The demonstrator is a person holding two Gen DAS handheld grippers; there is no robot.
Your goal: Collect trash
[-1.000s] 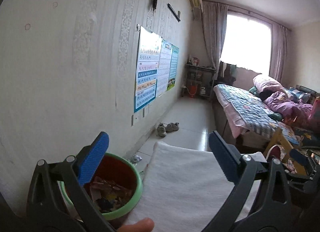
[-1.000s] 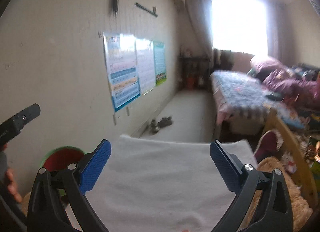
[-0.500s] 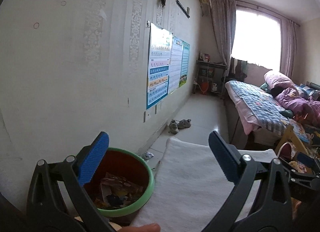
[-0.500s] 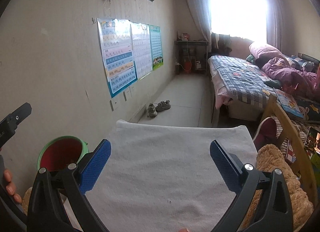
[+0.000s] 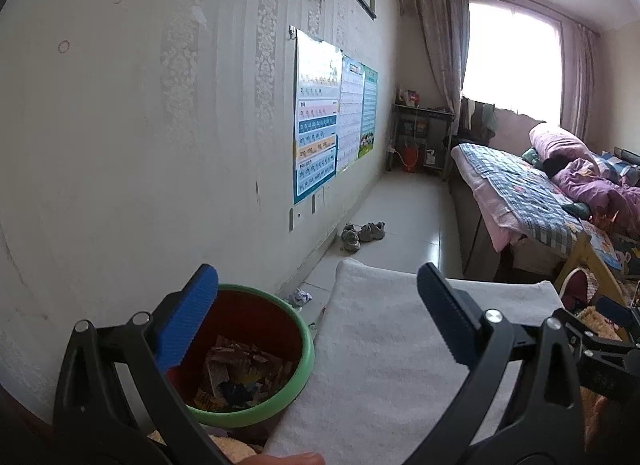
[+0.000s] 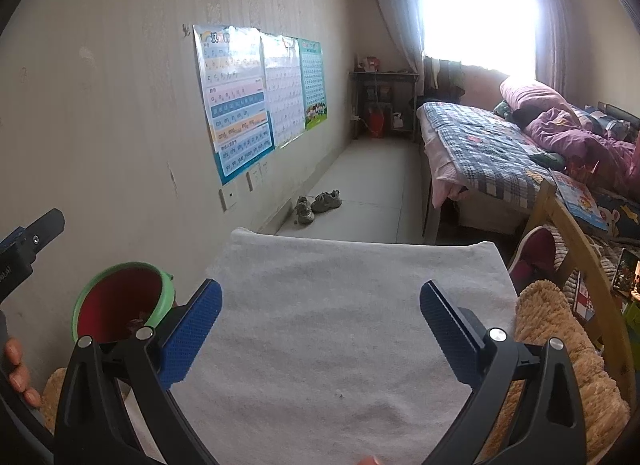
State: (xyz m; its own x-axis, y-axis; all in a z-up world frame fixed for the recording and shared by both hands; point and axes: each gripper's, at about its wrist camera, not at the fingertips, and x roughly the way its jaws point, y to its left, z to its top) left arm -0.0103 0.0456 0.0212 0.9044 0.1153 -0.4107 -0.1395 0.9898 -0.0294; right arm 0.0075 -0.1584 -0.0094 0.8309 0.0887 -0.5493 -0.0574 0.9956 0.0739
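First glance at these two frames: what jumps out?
The green-rimmed red bin, part-filled with paper scraps, low on the left beside the white towel-covered surface. Both the left gripper and right gripper hover open and empty over it. A crumpled wrapper lies on the floor beyond.

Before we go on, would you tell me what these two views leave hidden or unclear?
- Bin contents: in the left wrist view the left tongs cover part; in the right wrist view only the red wall shows.
- Crumpled scrap on the floor: too small to identify, absent from the right view.
- Towel near edge: cut off by both frames.
- Window: overexposed in the right view.
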